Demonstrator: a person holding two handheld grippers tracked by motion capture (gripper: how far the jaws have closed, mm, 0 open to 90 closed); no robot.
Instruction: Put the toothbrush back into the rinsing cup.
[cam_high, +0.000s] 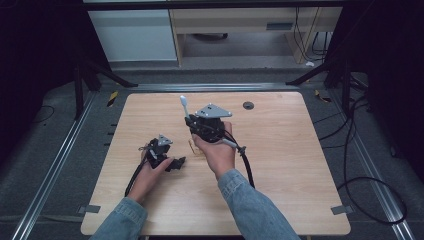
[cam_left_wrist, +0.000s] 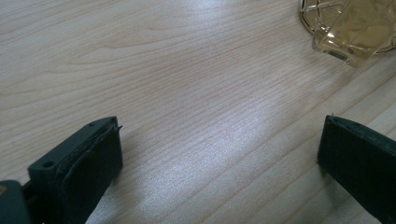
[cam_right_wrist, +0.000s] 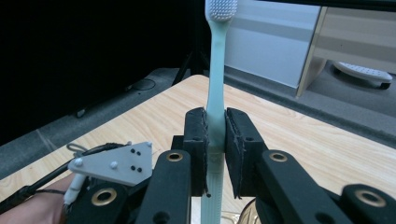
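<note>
Now, toothbrush (cam_right_wrist: 216, 88): upright, bristles up, above the table (cam_high: 280, 165).
Right tongs (cam_right_wrist: 215, 140): clamped on the toothbrush handle.
Left tongs (cam_left_wrist: 219, 154): apart, nothing between, low over the table.
Glass cup (cam_left_wrist: 355, 28): just beyond the left tongs.

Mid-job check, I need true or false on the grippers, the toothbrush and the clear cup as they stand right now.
1. The right gripper is shut on the toothbrush. True.
2. The toothbrush's bristle head points down at the table. False: the head is at the top, away from the jaws.
3. The left gripper stands open with bare wood between its jaws. True.
4. The left gripper clamps the clear cup. False: the cup lies beyond the jaws, untouched.
5. The toothbrush is red. False: it is pale green with white bristles.
</note>
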